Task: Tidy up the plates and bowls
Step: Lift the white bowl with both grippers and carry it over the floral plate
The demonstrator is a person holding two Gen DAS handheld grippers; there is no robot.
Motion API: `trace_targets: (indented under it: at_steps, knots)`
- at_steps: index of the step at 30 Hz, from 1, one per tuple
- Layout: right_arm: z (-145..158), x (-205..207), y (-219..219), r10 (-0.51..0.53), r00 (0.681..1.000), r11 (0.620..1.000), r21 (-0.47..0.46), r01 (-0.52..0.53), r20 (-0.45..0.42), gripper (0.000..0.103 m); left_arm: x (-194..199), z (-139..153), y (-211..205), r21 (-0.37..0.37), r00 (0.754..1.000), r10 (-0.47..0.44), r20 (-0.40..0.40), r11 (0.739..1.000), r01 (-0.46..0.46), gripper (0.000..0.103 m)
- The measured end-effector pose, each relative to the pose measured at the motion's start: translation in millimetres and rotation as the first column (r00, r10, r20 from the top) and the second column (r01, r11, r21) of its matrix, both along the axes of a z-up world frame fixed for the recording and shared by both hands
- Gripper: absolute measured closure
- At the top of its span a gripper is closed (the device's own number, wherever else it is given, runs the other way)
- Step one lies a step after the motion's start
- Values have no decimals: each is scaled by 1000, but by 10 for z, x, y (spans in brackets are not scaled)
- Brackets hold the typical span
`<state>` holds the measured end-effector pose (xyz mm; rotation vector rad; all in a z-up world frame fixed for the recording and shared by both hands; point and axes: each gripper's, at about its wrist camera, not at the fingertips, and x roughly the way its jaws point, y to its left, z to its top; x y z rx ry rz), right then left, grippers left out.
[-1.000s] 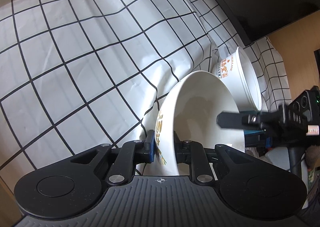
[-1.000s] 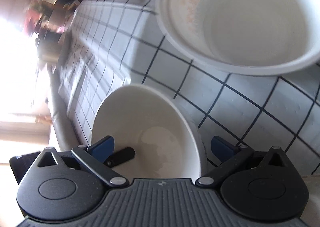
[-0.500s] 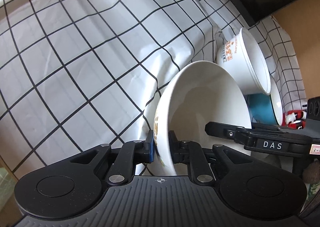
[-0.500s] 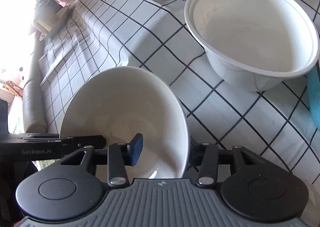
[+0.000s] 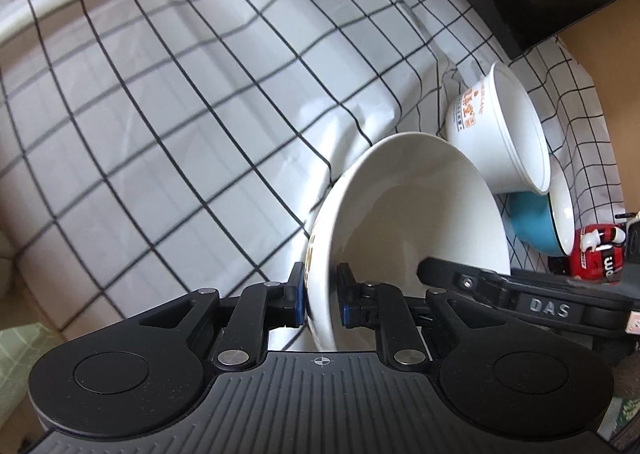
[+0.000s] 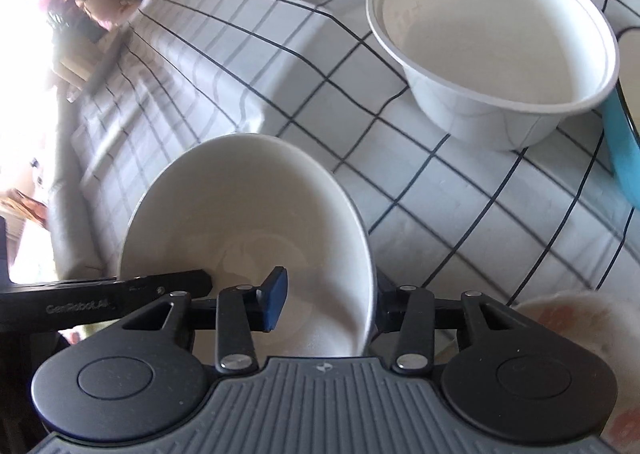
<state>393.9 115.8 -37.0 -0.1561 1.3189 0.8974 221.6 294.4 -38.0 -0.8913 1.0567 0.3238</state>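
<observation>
Gripping one white bowl point(image 5: 404, 221) from both sides over the checked counter point(image 5: 160, 113).
Left gripper point(image 5: 320, 300) clamps the rim; right gripper point(image 6: 326, 304) has been closing, its inner pad clear of the wall, so uneven pull could tip the bowl loose.

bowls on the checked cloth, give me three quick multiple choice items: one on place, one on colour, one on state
1. Where is the blue bowl?
A. stacked inside the paper bowl
B. beside the paper bowl, on the checked cloth
C. upside down on top of the paper bowl

2. What colour are the checked cloth's grid lines?
A. black
B. red
C. green

3. What state is the paper bowl in?
A. full of soup
B. covered by a lid
C. upright and empty

Answers: 1 B, the blue wall shows next to the paper bowl's side. 2 A, dark lines cross the white fabric. 3 C, its open mouth shows a bare white inside.
</observation>
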Motion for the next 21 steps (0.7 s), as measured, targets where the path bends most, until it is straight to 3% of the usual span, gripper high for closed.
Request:
trace_targets:
  at_steps: [3, 10, 13, 16, 21]
  knots:
    - [163, -93, -62, -29, 999, 999, 45, 29, 16, 61, 3, 158, 21, 15, 1000, -21, 0, 1000, 21, 84]
    - [693, -202, -540, -147, 986, 977, 165, 133, 77, 61, 252, 787, -188, 84, 984, -165, 65, 984, 159, 83]
    - [873, -207, -928, -234, 968, 956, 204, 213, 88, 61, 484, 1055, -432, 127, 956, -274, 102, 957, 261, 83]
    - [979, -294, -1288, -307, 940, 940, 200, 275, 150, 60, 722, 1187, -795, 175, 913, -387, 129, 915, 363, 83]
    - [808, -407, -1821, -455, 872, 890, 143, 434, 181, 59, 1042, 990, -1396, 135, 850, -512, 127, 857, 497, 83]
